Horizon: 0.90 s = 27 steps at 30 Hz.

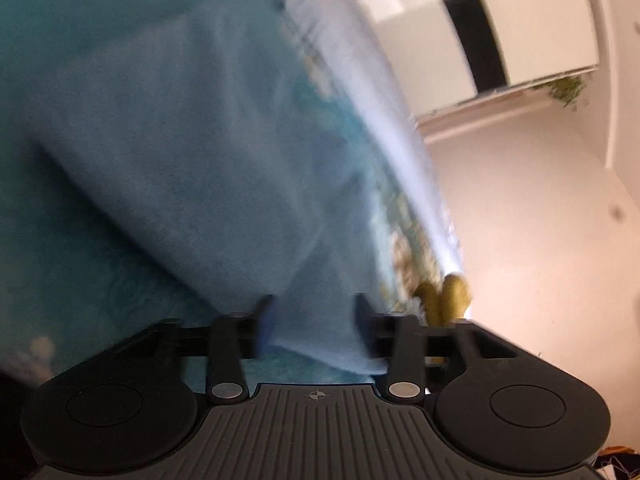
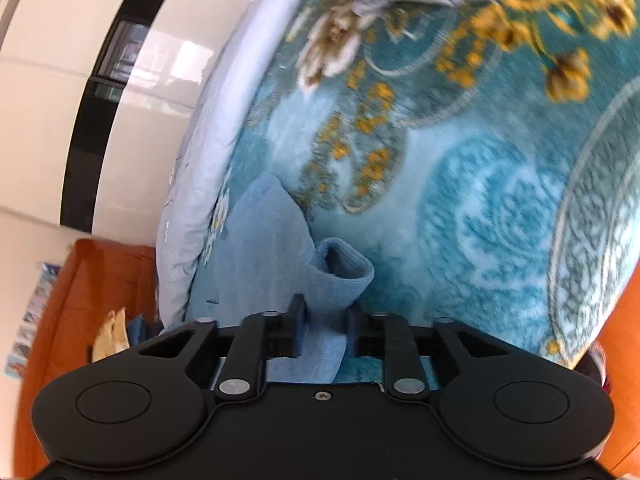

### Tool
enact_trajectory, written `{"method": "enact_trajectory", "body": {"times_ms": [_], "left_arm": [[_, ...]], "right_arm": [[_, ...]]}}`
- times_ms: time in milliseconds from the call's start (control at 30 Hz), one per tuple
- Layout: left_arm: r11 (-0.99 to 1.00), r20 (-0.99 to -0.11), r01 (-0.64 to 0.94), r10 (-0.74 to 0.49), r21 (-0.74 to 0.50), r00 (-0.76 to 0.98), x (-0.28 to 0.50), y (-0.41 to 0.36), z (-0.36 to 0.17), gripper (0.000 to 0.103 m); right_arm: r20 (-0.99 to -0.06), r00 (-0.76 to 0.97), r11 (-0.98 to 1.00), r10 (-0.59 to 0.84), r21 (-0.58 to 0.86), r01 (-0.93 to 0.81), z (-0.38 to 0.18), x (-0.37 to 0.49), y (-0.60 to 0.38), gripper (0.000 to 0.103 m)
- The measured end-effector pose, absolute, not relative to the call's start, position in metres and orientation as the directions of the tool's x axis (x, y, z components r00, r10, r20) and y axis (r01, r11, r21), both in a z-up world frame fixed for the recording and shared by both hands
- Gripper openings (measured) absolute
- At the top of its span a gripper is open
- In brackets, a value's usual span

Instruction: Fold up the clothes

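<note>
The right gripper pinches a bunched fold of a light blue garment, its two black fingers pressed narrow against the cloth, which passes between them and hangs below. Just beyond the grip the fabric curls into a small open tube, and a broader flap rises up and to the left of it. The left gripper holds another part of the light blue garment; cloth fills the moderate gap between its fingers, and a wide, motion-blurred sheet of it spreads up and to the left.

Both grips hang over a teal floral blanket patterned with gold and white blossoms, and the garment lies against it. Along the blanket's far edge runs a pale blue sheet. A yellow-green knitted item sits at the blanket's edge, just right of the left gripper. Beyond the sheet stand glossy white cabinet doors split by a black strip. Orange wooden furniture borders the blanket at the lower left.
</note>
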<state>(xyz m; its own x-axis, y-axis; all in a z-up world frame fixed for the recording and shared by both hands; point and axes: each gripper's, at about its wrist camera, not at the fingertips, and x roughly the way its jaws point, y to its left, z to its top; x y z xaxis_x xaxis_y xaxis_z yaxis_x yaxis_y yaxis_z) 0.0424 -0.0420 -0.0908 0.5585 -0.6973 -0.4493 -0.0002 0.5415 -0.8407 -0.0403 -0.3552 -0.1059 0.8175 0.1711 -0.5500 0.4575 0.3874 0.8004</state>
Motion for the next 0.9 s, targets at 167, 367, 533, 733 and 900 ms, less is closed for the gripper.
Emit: {"method": "enact_trajectory", "body": {"times_ms": [167,367,533,733,900], "left_arm": [[0.646,-0.517,0.023,-0.631,-0.763,0.578,0.048,-0.039,-0.094,0.060],[0.648,-0.512,0.046,-0.641,-0.760,0.572,0.048,-0.036,-0.101,0.059],[0.620,-0.492,0.059,-0.674,-0.783,0.551,0.047,-0.027,-0.102,0.063],[0.495,-0.432,-0.014,-0.745,-0.869,0.508,0.020,0.021,-0.098,0.071],[0.492,-0.430,-0.050,-0.703,-0.869,0.567,-0.008,0.076,-0.102,0.072]], "right_arm": [[-0.547,0.825,0.449,0.141,0.778,0.439,-0.089,-0.037,-0.348,0.018],[-0.502,0.855,0.576,0.127,0.739,0.348,-0.051,-0.029,-0.326,0.017],[-0.444,0.878,0.713,0.179,0.674,0.195,-0.015,-0.013,-0.286,0.017],[-0.435,0.852,0.895,0.291,0.439,-0.082,0.014,0.006,-0.211,0.017],[-0.487,0.781,0.913,0.392,0.313,-0.263,0.006,0.009,-0.161,0.017]]}}
